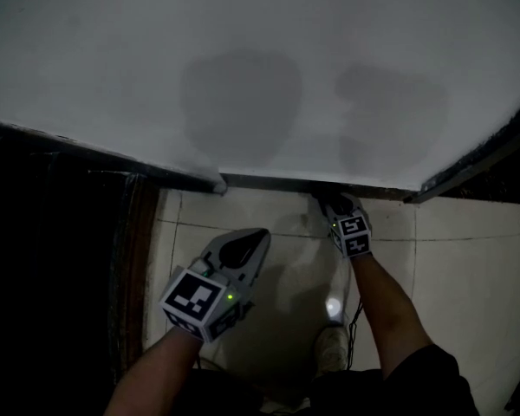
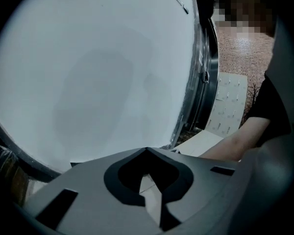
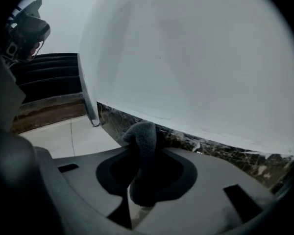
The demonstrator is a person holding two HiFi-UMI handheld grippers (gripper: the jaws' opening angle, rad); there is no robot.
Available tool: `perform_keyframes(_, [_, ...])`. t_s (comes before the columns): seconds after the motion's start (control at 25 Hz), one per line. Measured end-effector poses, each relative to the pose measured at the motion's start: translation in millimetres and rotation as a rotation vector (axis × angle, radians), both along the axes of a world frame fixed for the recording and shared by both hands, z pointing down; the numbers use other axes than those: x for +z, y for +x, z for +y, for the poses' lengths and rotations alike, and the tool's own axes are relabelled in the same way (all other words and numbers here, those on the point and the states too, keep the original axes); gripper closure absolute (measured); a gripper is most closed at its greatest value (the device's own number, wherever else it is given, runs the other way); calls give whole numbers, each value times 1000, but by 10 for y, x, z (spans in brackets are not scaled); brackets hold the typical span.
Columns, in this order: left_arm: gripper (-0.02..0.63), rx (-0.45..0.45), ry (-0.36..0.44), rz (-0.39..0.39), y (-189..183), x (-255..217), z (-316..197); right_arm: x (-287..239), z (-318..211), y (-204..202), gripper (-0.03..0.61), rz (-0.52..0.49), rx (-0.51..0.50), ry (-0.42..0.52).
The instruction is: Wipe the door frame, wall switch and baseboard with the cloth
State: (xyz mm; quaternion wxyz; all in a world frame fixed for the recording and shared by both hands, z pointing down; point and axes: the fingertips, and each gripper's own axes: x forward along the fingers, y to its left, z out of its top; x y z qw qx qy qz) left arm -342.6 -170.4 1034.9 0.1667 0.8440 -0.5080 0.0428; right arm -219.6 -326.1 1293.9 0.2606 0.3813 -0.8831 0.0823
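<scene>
At the lower left of the head view, the grey left gripper (image 1: 253,241) hangs over the pale floor tiles (image 1: 455,263), jaws pressed together on nothing. Right of centre, the right gripper (image 1: 335,206) pinches a dark grey fuzzy cloth (image 3: 143,137) at the dark marbled baseboard (image 3: 213,150) beneath the white wall (image 1: 243,76). The wipe probably goes best with firm contact and one steady drag along the strip.

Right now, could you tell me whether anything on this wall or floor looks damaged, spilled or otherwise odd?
Only two darker grey patches on the white wall, above the baseboard; they could be damp marks or shadows, I cannot tell. No spill or damage shows. The right tool holds the cloth at the baseboard.
</scene>
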Motion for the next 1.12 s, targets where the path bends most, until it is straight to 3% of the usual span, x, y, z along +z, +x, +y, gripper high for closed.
perform_keyframes(0.44, [612, 20, -28, 28, 231, 108, -152, -15, -121, 791, 492, 28, 115, -13])
perform_keyframes(0.92, [612, 11, -47, 51, 372, 147, -252, -12, -227, 1387, 492, 77, 169, -5])
perform_keyframes(1.12, [612, 5, -58, 55, 371, 174, -266, 22, -263, 1739, 492, 79, 266, -21])
